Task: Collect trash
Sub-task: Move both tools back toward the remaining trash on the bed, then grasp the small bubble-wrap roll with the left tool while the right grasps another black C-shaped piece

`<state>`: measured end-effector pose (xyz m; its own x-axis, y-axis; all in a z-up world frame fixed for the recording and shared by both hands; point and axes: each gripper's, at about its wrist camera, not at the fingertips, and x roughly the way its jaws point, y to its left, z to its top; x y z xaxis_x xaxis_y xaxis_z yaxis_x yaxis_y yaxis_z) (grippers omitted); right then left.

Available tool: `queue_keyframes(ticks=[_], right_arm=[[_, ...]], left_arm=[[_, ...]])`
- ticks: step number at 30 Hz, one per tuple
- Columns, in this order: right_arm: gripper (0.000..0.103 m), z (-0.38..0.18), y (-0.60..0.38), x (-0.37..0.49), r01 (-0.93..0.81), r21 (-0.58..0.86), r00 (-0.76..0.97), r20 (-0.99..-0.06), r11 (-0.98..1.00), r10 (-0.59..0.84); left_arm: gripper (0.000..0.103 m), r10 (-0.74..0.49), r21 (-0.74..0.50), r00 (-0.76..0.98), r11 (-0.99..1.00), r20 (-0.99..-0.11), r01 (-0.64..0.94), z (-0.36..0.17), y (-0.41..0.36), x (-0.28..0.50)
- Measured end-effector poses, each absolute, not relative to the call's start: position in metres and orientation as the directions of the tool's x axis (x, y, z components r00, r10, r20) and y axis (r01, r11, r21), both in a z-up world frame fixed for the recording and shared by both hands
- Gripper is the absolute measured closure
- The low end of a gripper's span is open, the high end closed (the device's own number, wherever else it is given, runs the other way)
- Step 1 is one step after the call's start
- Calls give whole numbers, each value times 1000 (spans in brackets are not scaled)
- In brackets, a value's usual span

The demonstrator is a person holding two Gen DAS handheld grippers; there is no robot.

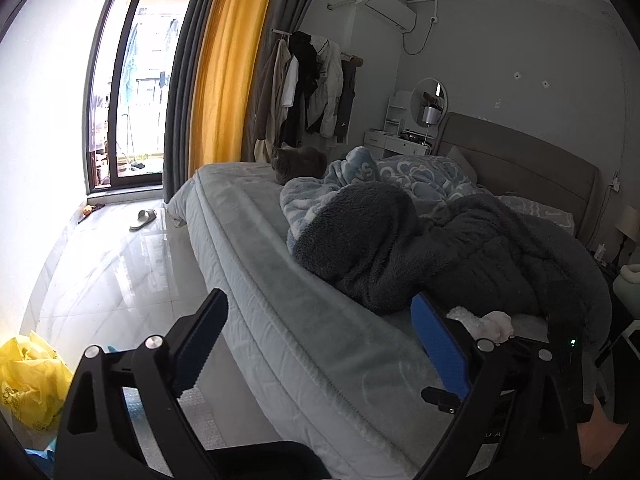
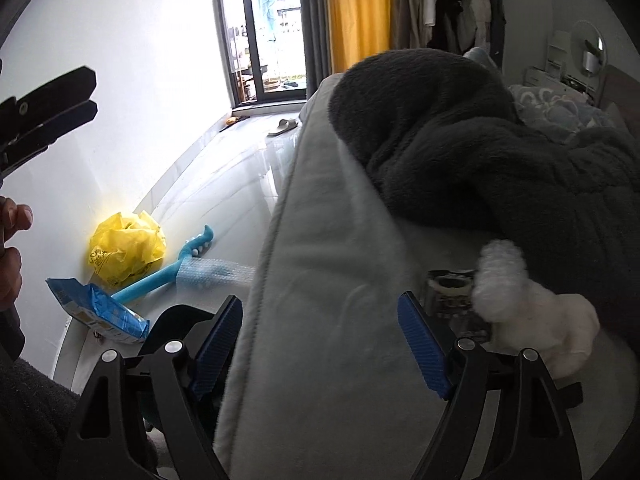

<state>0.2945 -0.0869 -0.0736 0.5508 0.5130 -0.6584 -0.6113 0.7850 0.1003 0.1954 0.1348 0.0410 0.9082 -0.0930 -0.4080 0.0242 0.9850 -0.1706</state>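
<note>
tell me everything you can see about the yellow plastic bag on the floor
The yellow plastic bag is thin, crinkled film, crumpled into a loose ball with faint dark print low on its side. It sits on the glossy pale floor against the white wall, away from the bed. A blue long-handled tool lies right beside it, seemingly touching its lower edge, and a blue snack packet lies just in front. Neither gripper touches it.

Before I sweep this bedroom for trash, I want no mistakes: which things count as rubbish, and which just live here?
Trash, probably:
- yellow plastic bag
- blue wrapper
- bubble wrap strip
- white wad on the bed

Leave alone:
- dark blanket
- cat
- slipper
- hanging clothes
- blue long-handled tool
</note>
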Motion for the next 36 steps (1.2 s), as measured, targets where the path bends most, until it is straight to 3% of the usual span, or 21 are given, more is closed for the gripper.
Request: queue_keyframes(ticks=[7,12,18,28,36], right_arm=[[22,-81,-152,309,-525,137,593,-649,840,476],[21,-79,-181,312,-485,103,630,-647,868,429],[19,-84,-213,319,-436,79,648,-663,896,374],[19,-129,-251,338,-369,83,606,-734,926,307],[18,-144,-263,344,-352,158,584,-733,923,349]], left_arm=[[8,-118,-156,881,986,-458,51,21,102,228],[8,-194,-235,857,968,-477,88,14,87,245],[9,-253,-243,815,959,-521,143,2,47,268],[17,-362,-313,734,926,-574,212,-28,1,301],[24,-412,-374,687,902,-598,216,-42,-18,313]])
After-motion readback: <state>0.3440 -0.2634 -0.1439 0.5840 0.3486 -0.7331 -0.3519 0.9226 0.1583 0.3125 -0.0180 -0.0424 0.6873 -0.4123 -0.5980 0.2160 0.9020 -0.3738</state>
